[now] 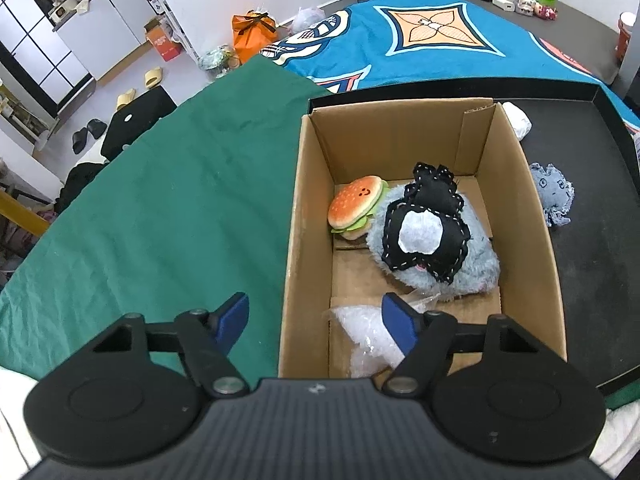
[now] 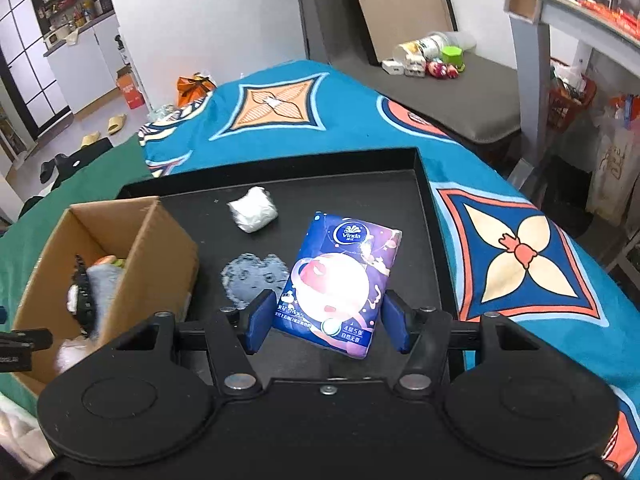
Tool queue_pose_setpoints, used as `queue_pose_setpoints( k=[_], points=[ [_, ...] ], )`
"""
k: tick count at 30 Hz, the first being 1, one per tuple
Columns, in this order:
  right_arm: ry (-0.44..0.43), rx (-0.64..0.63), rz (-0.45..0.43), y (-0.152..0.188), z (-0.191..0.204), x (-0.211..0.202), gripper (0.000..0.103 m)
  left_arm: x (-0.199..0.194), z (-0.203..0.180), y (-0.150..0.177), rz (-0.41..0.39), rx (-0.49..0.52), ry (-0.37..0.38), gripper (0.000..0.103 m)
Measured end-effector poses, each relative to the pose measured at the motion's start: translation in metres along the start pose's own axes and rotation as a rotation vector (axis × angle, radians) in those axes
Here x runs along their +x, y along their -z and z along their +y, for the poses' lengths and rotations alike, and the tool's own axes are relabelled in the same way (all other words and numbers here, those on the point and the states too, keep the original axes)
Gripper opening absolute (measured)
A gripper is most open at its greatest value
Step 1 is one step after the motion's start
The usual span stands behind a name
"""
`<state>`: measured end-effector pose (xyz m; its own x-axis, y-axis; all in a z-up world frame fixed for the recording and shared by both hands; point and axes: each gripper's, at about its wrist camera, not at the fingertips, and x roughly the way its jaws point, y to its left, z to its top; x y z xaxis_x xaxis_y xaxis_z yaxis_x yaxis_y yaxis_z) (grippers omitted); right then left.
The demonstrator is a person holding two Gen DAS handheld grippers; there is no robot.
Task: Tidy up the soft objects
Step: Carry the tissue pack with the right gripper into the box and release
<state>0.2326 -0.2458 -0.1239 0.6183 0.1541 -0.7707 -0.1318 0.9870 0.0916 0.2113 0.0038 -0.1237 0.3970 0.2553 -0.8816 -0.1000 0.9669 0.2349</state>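
Note:
A cardboard box (image 1: 308,240) stands on the left of a black tray (image 2: 400,200). Inside it lie a plush burger (image 1: 358,206), a grey-blue fuzzy toy (image 1: 472,264) with a black-and-white stitched toy (image 1: 424,228) on top, and a clear plastic bag (image 1: 364,334). My left gripper (image 1: 316,322) is open and empty above the box's near left wall. My right gripper (image 2: 326,320) is open around the near end of a blue tissue pack (image 2: 340,276) lying on the tray. A white wad (image 2: 253,214) and a blue-grey fabric piece (image 2: 252,276) lie on the tray beside the box.
The tray rests on a bed with a turquoise patterned cover (image 2: 304,100). A green cloth (image 1: 160,208) covers the bed left of the box. Bottles and small toys (image 2: 432,60) sit on a grey bench behind. Slippers (image 1: 136,88) and bags lie on the floor at far left.

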Motion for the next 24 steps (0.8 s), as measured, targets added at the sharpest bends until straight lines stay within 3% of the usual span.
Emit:
queue_pose_setpoints(
  k=[24],
  points=[
    [-0.095,-0.122,-0.042,-0.004,0.077,-0.039,0.056,0.010,0.028,0.008,0.004,-0.104,0.100,0.042]
  ],
)
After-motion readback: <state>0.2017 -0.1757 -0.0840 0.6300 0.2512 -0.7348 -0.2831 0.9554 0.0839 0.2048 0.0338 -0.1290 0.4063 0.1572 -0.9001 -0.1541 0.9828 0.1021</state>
